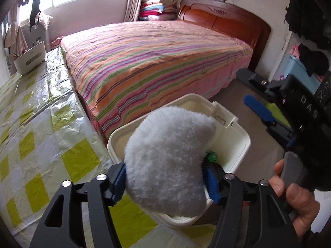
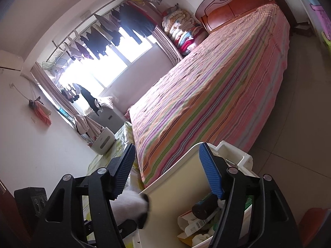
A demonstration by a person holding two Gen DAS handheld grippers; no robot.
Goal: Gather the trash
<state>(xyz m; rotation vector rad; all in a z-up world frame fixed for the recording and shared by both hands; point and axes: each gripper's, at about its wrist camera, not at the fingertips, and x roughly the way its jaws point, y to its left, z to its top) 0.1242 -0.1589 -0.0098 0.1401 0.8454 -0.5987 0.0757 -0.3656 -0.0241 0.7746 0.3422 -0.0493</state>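
Note:
A fluffy grey slipper point(image 1: 165, 161) with a white sole edge sits between the blue pads of my left gripper point(image 1: 165, 180), which touch it on both sides. It hangs right above the open white trash bin point(image 1: 235, 138), where a green wrapper point(image 1: 211, 156) shows. The right wrist view looks into the bin point(image 2: 178, 184) at a dark bottle point(image 2: 202, 206) and a barcoded carton point(image 2: 193, 226). My right gripper point(image 2: 167, 171) stands open over the bin's rim with nothing pressed between its pads. It also appears as the right gripper point(image 1: 255, 95) to the right of the bin.
A table with a yellow-checked plastic cloth point(image 1: 41, 128) lies left of the bin, with a white container point(image 1: 31, 57) at its far end. The striped bed point(image 1: 155, 57) stands just behind. A person's hand point(image 1: 293, 196) grips a handle at the right, above bare floor point(image 1: 266, 146).

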